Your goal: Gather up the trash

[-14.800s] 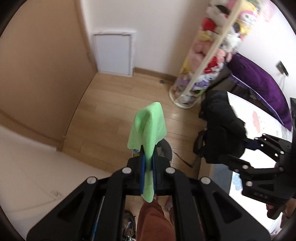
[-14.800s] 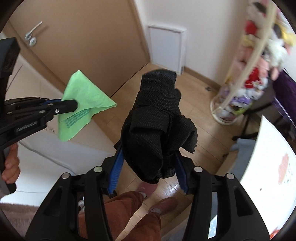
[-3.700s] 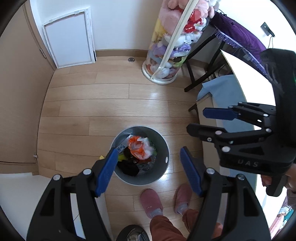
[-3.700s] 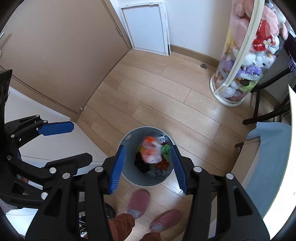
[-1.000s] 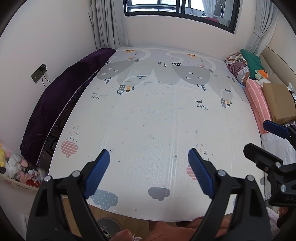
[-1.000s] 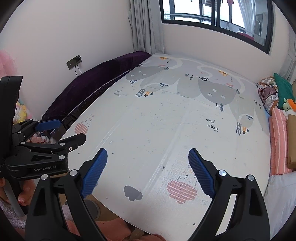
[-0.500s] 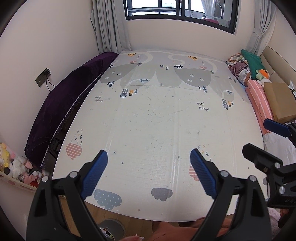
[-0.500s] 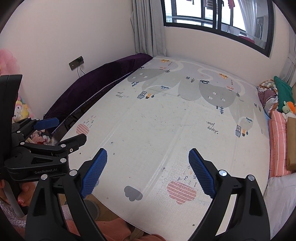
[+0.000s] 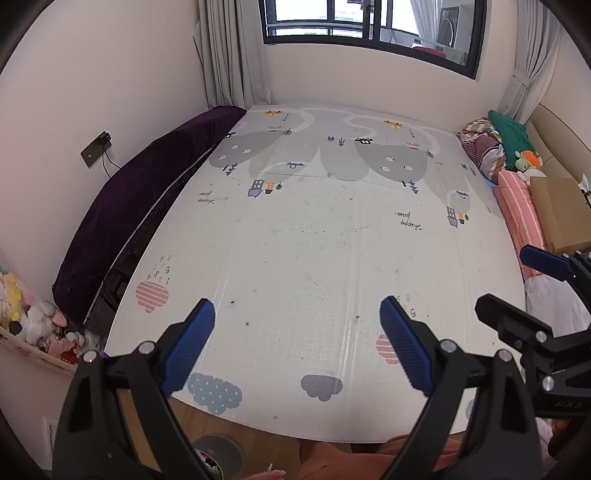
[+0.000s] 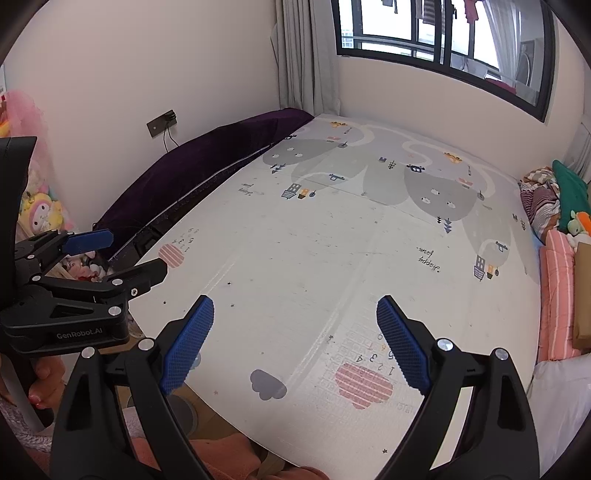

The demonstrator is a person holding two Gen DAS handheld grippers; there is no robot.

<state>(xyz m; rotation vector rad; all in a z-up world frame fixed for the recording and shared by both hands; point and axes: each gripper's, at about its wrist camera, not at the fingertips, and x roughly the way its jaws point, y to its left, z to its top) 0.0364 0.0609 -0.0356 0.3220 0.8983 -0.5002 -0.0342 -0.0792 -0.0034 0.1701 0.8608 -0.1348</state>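
My left gripper (image 9: 297,347) is open and empty, held above the near edge of a big printed play mat (image 9: 314,240). My right gripper (image 10: 295,343) is also open and empty over the same mat (image 10: 351,258). The grey trash bin (image 9: 218,456) shows partly at the bottom of the left wrist view, below the mat's edge, with trash inside. Each gripper appears in the other's view: the right one (image 9: 532,291) at the right, the left one (image 10: 110,254) at the left. No loose trash shows on the mat.
A purple cushion (image 9: 147,199) runs along the left wall. Plush toys (image 9: 33,321) sit at the lower left. Folded blankets (image 9: 517,206), a cardboard box (image 9: 561,210) and a white bag (image 9: 557,306) lie along the right side. A window (image 9: 369,33) is at the far wall.
Both grippers have tilted up slightly, showing more of the far wall and window. Earlier they held a green bag and black cloth, then opened over the bin and turned to the mat.
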